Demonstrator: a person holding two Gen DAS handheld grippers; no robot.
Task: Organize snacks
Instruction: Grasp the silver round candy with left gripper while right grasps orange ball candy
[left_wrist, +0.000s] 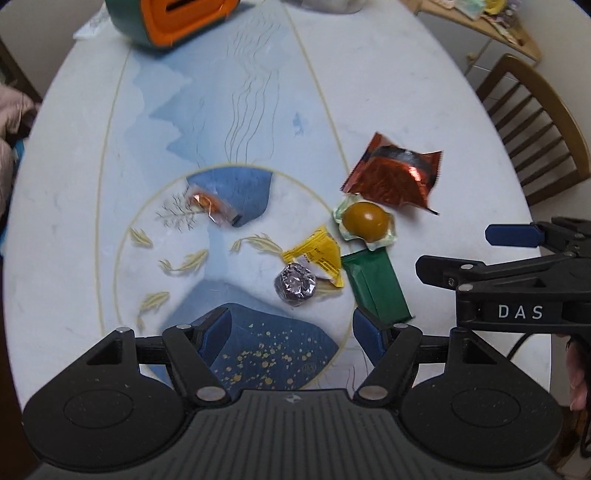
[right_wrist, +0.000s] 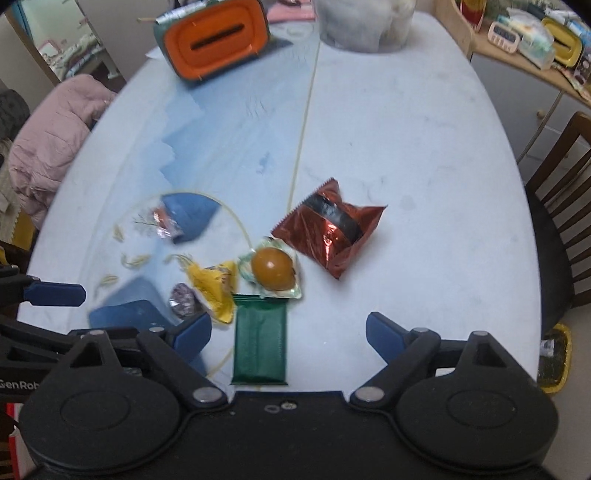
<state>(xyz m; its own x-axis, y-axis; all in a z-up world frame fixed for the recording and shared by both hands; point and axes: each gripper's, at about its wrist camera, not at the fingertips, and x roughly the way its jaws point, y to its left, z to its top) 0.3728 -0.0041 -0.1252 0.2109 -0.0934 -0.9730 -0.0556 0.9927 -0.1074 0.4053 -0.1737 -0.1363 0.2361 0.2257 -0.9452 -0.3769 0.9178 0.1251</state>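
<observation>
While both grippers hang spread and empty over the table (right_wrist: 424, 155), the green packet (right_wrist: 260, 341) lies lengthwise just ahead between the right gripper (right_wrist: 288, 332) fingers, nearer it than the left gripper (left_wrist: 291, 332).

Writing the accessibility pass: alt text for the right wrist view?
The open right gripper hovers over a green packet on a table, with a packaged egg, a red foil bag and small sweets beyond.

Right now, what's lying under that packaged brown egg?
The packaged brown egg rests its near edge on the top end of the green snack bar. Whatever lies beneath the rest of the pack is covered.
</observation>
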